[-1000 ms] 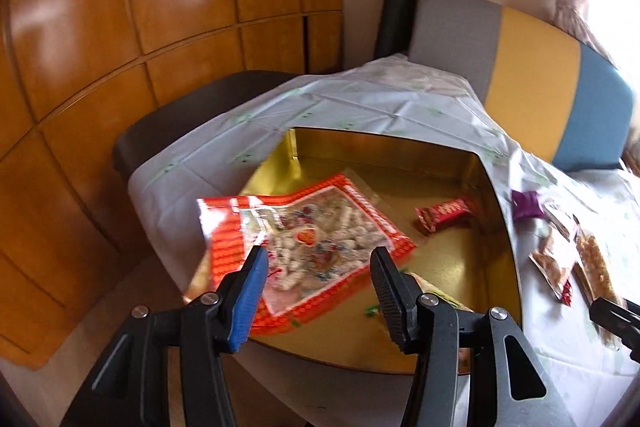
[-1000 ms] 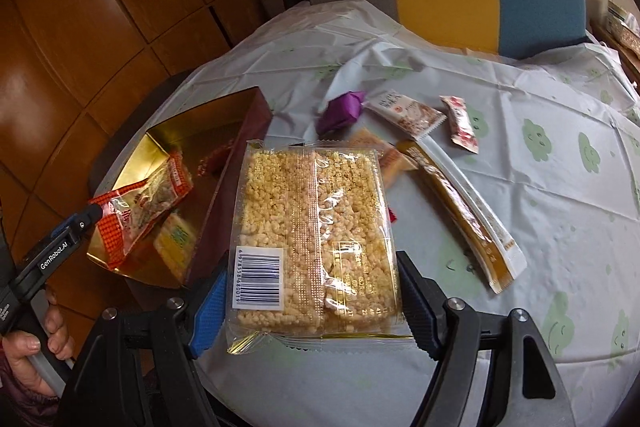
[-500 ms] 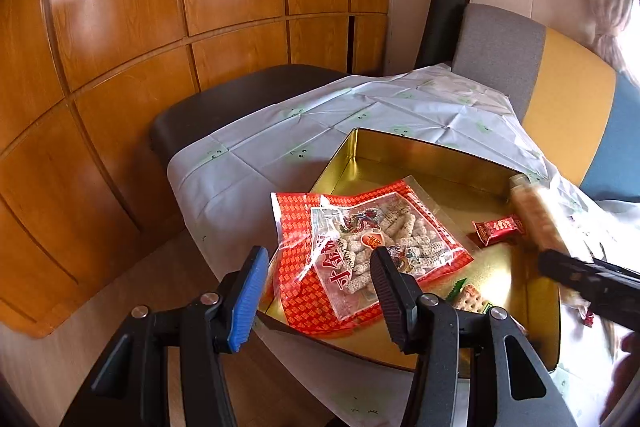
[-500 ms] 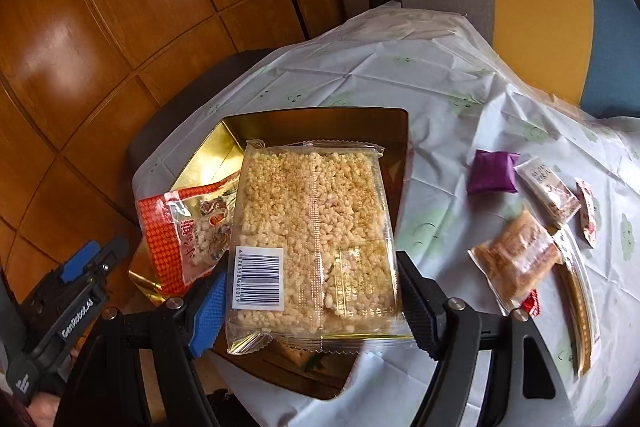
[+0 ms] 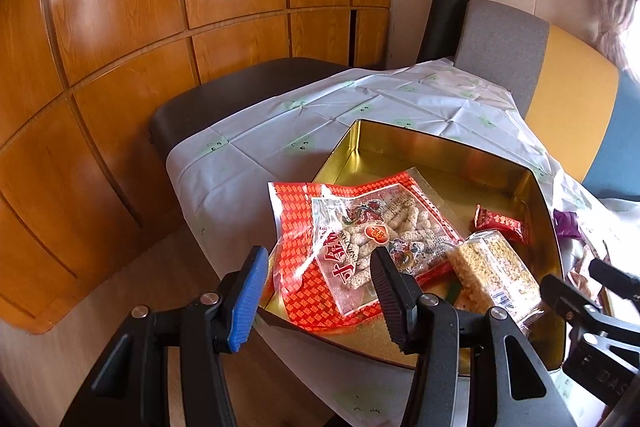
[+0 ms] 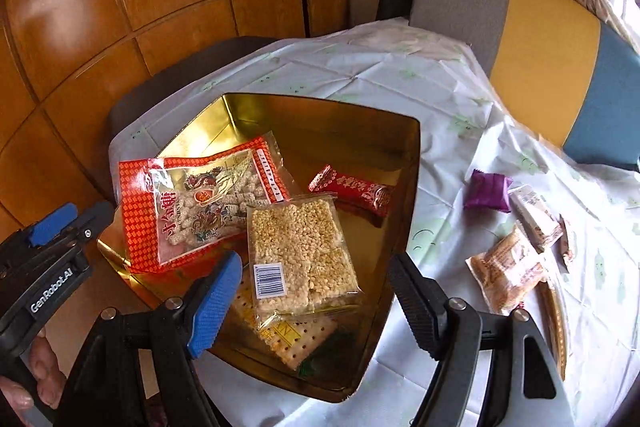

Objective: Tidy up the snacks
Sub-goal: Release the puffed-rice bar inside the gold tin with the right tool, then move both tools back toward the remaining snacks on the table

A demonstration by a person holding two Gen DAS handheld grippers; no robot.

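Note:
An open gold tin sits at the table's left end. In it lie a red bag of puffed sticks, a small red candy bar and a cracker pack. A clear pack of rice crisp squares rests on top of these, free of any pad. Above it hovers my right gripper, open and empty. My left gripper is open over the tin's near-left edge, above the red bag and apart from it.
Loose on the tablecloth right of the tin are a purple packet, a brown snack bag, a white packet and a long gold bar. A grey, yellow and blue chair back stands behind. A dark seat and a wood-panelled wall are on the left.
My right gripper swung left from over the tablecloth to over the tin with the rice crisp pack between its fingers. The pack now lies in the tin, out of the jaws. The left gripper shifted slightly.

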